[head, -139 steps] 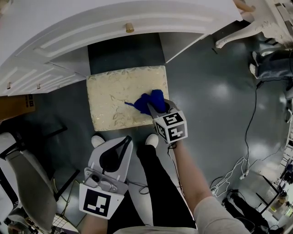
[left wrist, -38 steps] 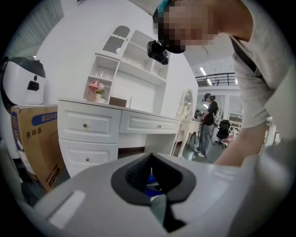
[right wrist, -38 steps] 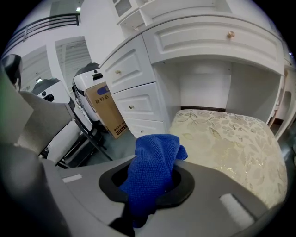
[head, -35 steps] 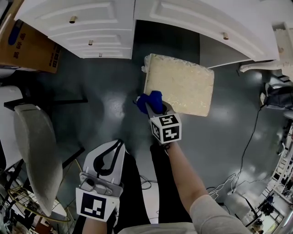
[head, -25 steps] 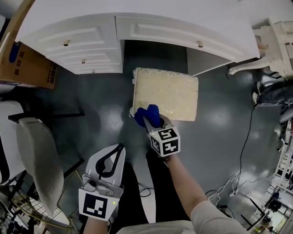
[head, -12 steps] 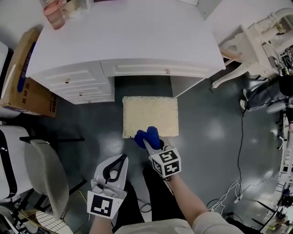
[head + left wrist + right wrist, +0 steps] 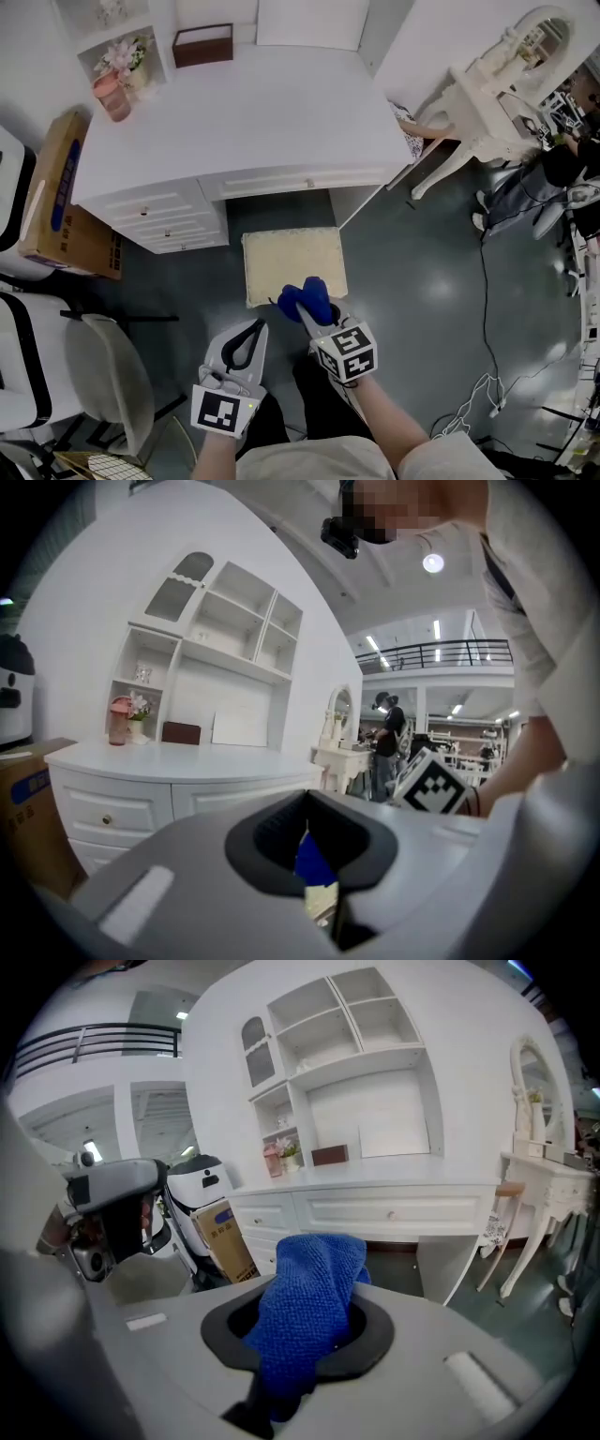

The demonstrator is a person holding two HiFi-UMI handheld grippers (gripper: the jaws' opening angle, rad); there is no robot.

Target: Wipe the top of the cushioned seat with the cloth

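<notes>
The cream cushioned seat (image 7: 293, 262) stands on the dark floor in front of the white desk (image 7: 234, 112). My right gripper (image 7: 307, 305) is shut on a bunched blue cloth (image 7: 304, 296), held in the air over the seat's near edge. In the right gripper view the blue cloth (image 7: 309, 1316) fills the gap between the jaws of the right gripper (image 7: 302, 1340). My left gripper (image 7: 251, 330) hangs lower left of the seat, jaws together and holding nothing. In the left gripper view the left gripper (image 7: 317, 874) shows only a thin slit, with blue cloth seen beyond.
A cardboard box (image 7: 61, 202) leans at the desk's left. White chairs (image 7: 112, 384) stand at the lower left. A white ornate chair (image 7: 478, 103) and a person (image 7: 562, 169) are at the right. Cables (image 7: 487, 375) trail over the floor. A pink vase (image 7: 112, 94) sits on the desk.
The head camera has risen, so seat and desk look smaller. The right gripper lifted the cloth from the cushion top and now holds it near the seat's front edge. The left gripper stays shut.
</notes>
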